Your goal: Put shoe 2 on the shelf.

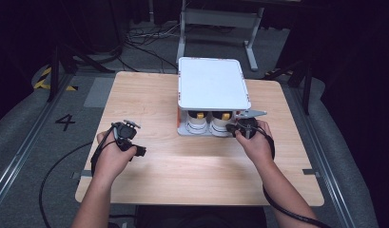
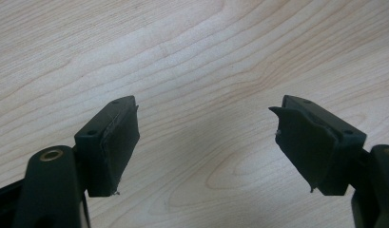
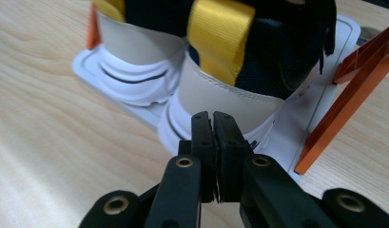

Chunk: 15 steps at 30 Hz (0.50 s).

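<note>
A white shelf-like box point(image 1: 211, 83) stands at the table's far middle, with a pair of shoes under its flat top, heels toward me. The right shoe point(image 3: 230, 90) has a cream heel and a yellow pull strap; the left shoe point(image 3: 135, 52) sits beside it. Both rest on the white base plate point(image 3: 320, 109). My right gripper point(image 3: 213, 116) is shut, its tips just in front of the right shoe's heel, with nothing visible between the pads. In the high view the right gripper point(image 1: 232, 129) is at the box's front right corner. My left gripper point(image 2: 206, 109) stands open over bare wood, and in the high view it point(image 1: 135, 145) is left of the box.
An orange brace point(image 3: 354, 90) props up the box's right side, close to my right gripper. The wooden table point(image 1: 182, 161) has bare room in front of and left of the box. Cables and a metal stand point(image 1: 216, 21) lie on the floor behind.
</note>
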Motion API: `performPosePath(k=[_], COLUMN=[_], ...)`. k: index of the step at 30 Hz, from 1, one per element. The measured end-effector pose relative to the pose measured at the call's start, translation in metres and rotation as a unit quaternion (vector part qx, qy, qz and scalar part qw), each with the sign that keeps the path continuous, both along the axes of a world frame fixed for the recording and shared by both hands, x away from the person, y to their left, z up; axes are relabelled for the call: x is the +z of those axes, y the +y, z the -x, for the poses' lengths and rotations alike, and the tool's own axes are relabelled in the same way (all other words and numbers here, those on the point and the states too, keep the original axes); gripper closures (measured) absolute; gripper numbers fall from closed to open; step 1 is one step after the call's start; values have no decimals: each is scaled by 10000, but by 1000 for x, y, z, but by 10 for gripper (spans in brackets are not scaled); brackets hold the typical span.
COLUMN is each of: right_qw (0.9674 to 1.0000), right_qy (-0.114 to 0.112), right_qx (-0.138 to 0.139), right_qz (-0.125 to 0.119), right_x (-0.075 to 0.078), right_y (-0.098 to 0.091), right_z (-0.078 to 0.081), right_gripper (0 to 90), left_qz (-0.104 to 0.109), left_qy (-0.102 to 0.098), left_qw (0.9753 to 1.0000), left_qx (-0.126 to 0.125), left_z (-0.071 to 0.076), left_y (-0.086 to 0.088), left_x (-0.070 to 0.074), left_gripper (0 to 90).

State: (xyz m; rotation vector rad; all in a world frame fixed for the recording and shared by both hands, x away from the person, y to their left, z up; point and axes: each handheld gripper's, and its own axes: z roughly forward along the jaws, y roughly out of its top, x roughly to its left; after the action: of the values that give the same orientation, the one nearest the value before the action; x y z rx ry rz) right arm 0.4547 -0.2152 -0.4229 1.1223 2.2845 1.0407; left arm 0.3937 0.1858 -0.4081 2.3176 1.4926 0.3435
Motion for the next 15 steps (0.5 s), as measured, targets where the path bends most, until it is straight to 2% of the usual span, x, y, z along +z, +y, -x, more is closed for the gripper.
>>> performPosePath(k=[1,3,8,12,15], right_qw=[10000,10000,9997,9998,9999], right_qy=[-26,-62,-132,-106,-125], right_qx=[-51,-78,-196,-167,-98], right_qz=[49,-10,30,1,17], right_x=[-3,-7,-7,-8,-4], right_y=[1,0,-1,-1,-3], right_z=[-2,-5,-12,-11,-2], right_gripper=[900,900,899,876,871], left_qz=[-17,-18,-13,3,15], left_qy=[-9,-8,17,0,-32], left_qw=[10000,10000,10000,10000,10000], left_qx=[4,16,-13,-11,5], left_z=[0,-1,-2,-1,0], left_y=[1,2,2,2,2], left_x=[0,0,-1,1,2], left_gripper=[229,228,229,228,228])
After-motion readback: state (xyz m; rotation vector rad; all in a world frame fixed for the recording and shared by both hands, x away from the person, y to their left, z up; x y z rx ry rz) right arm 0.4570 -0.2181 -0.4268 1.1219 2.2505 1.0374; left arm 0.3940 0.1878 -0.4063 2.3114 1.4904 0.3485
